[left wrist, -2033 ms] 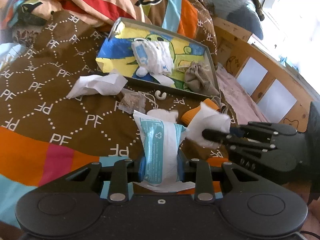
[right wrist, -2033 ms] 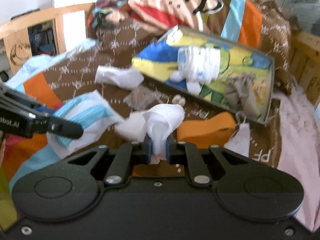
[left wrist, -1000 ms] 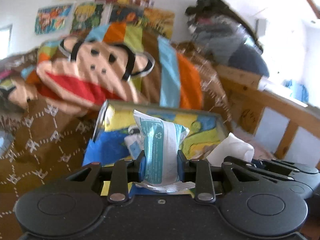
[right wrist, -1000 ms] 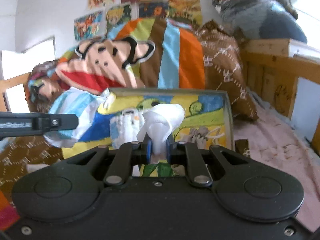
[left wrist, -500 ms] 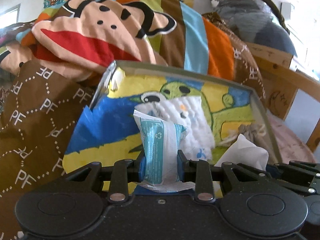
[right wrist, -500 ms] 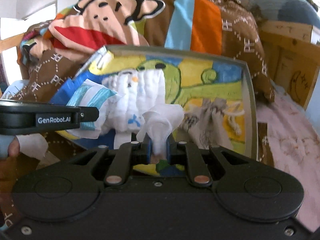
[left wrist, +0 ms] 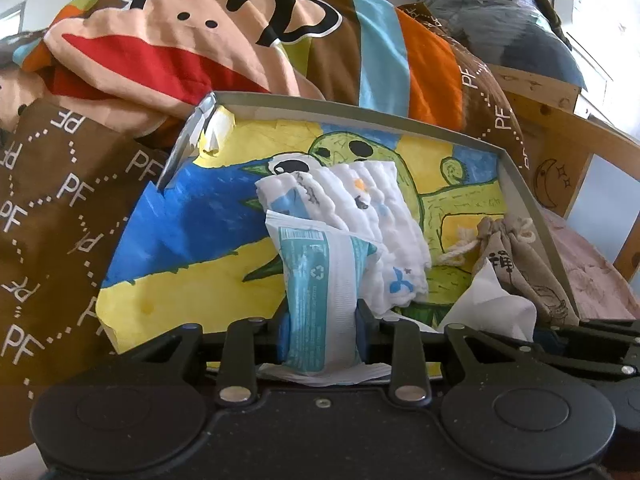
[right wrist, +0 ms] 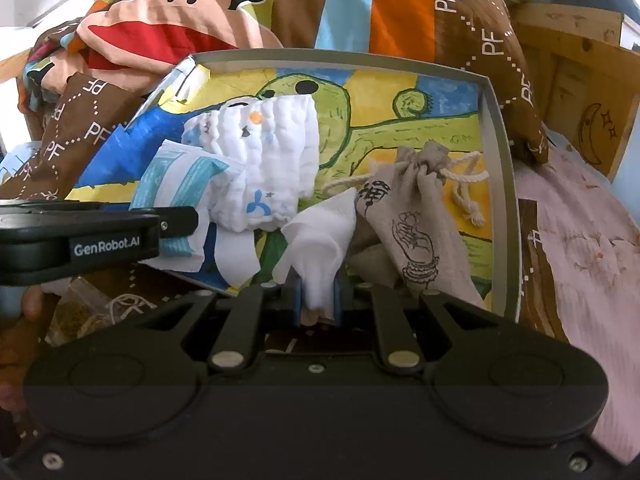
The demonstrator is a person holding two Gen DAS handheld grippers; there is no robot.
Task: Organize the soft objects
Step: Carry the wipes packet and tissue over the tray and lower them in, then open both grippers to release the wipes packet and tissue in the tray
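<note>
Now both grippers sit lower and closer over the tray than half a second ago, when more of the monkey-print quilt showed above its far rim; the tray's painted floor fills most of each view. The left gripper has its jaws closed on a teal-and-white tissue packet, which stands upright between the pads over the tray's near edge, as it did in the earlier frames. The right gripper has its jaws nearly together, pinching a crumpled white tissue that sticks up above the pads near the tray's near edge, unchanged in the grip. Inside the tray, a folded white quilted cloth with small printed figures lies around the middle, and in the left wrist view the held packet covers its lower left part. A beige drawstring pouch with a rope cord lies toward the tray's right side, just beside the white tissue. In the right wrist view the left gripper reaches in from the left edge, its lettered finger crossing in front of the packet and the tray's near left corner. The tray rests tilted on the brown lettered quilt on the bed, with a wooden bed frame at the right and a pink sheet beside the tray's right rim.
</note>
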